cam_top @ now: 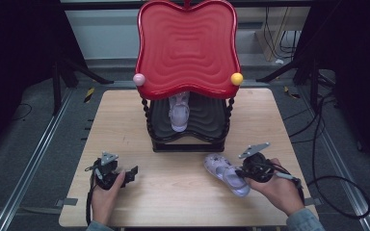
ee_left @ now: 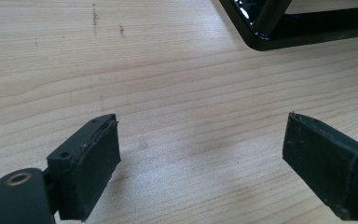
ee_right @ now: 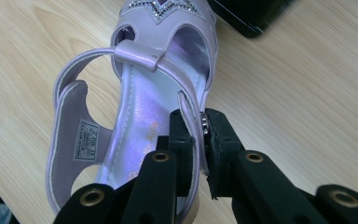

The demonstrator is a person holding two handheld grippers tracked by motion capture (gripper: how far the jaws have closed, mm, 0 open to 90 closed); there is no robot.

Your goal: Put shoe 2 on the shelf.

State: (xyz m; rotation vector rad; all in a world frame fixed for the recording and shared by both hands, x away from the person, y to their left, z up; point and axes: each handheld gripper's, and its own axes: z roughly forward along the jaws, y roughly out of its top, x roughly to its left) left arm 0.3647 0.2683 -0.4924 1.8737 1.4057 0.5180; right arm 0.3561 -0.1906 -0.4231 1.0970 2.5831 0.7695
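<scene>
Work in hand: a pair of lilac sandals is going onto the two-tier rack [cam_top: 188, 139] at the back of the bench [cam_top: 125, 120]; this reads as the second half of that job.
Done: one sandal [cam_top: 178, 113] already lies on the lower black shelf, toe toward the person, under the red top tray [cam_top: 188, 48].
Left: the second sandal [cam_top: 226, 174] has yet to be carried to the rack and set down, most likely beside its mate.
Second sandal, place: at the right front of the bench, just in front of the rack's right corner, heel end toward the right hand.
Right gripper [ee_right: 199, 140]: jaws narrow, pinched on the sandal's side strap near the buckle; the sole seems at or just off the wood, which cannot be told for sure.
Left gripper [ee_left: 200, 154]: jaws wide with nothing between them, held low over bare wood at the left front, near the rack's black base.
Edges: the red tray overhangs the lower shelf, and the twisted front posts [cam_top: 229, 115] narrow the entry; the shoe must go in low and level.
Open room: the shelf space to the right of the stored sandal looks free; the bench between the grippers is bare, so the path forward is unobstructed.
Bench rim: the right hand sits close to the front right corner, with little margin behind it.
</scene>
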